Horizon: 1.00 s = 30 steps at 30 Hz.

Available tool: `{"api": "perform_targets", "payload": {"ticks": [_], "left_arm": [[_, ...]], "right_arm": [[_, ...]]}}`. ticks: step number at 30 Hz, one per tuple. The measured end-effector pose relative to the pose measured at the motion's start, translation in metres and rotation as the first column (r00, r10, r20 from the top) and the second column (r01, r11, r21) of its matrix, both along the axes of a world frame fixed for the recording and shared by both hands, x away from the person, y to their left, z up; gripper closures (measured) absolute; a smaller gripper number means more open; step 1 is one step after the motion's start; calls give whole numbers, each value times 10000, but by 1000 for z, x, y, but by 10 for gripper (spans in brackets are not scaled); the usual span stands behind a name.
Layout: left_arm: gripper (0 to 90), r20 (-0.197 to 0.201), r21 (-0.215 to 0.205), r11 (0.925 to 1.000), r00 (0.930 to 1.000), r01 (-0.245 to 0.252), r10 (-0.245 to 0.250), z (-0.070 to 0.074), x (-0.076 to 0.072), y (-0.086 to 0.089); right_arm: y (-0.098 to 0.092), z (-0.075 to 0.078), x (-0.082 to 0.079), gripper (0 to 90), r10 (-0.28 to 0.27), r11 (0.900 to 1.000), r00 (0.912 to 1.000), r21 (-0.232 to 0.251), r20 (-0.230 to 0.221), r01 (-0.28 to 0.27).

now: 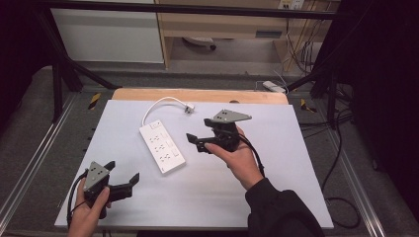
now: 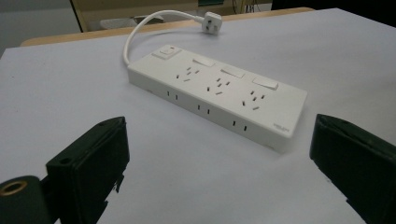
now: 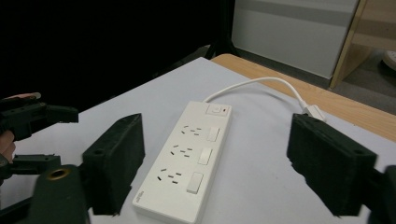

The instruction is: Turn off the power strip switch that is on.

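White power strip (image 1: 162,147) lies flat on the pale sheet (image 1: 276,163) covering the table, roughly mid-sheet, angled diagonally. Three socket groups face up, each with its own switch, plus a main switch at the cord end. Its white cord (image 1: 157,104) loops toward the far wooden table edge (image 1: 197,95) and ends in a plug (image 1: 189,108) lying loose on the sheet.

Right gripper (image 1: 194,141) held just right of the strip, above the sheet, jaws pointing at it. Jaws apart, nothing between them, not touching the strip.

Left gripper (image 1: 123,175) sits low at the near left corner, well short of the strip. Jaws wide apart, empty; the strip lies ahead of them in the left gripper view (image 2: 219,93).
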State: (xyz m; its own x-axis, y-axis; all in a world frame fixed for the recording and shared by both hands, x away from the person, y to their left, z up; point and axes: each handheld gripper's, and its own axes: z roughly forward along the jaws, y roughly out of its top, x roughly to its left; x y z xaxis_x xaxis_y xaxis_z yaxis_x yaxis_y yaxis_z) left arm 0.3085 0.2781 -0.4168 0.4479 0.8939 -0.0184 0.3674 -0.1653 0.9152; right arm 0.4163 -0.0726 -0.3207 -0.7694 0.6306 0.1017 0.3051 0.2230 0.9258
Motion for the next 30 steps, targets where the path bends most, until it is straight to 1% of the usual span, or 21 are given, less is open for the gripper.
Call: {"api": "perform_targets", "payload": {"ticks": [5, 13, 18, 23, 27, 30], "left_arm": [[46, 3, -6, 10000, 10000, 0, 0, 0, 0, 0], [46, 19, -21, 10000, 10000, 2, -2, 0, 0, 0], [46, 23, 3, 10000, 10000, 3, -3, 0, 0, 0], [46, 35, 11, 10000, 10000, 17, -17, 0, 0, 0], [46, 24, 22, 10000, 10000, 24, -24, 0, 0, 0], [46, 39, -11, 10000, 10000, 8, -8, 0, 0, 0]], "right_arm": [[10, -3, 2, 412, 35, 9999, 10000, -128, 46, -35], [29, -14, 9, 621, 325, 9990, 9995, -320, -17, -325], [41, -24, 12, 713, 547, 9973, 9984, -485, -155, -553], [52, -33, 13, 826, 766, 9950, 9970, -627, -134, -773], [58, -39, 14, 876, 967, 9925, 9952, -737, -141, -975], [62, -44, 16, 898, 996, 9917, 9948, -794, -201, -1009]]}}
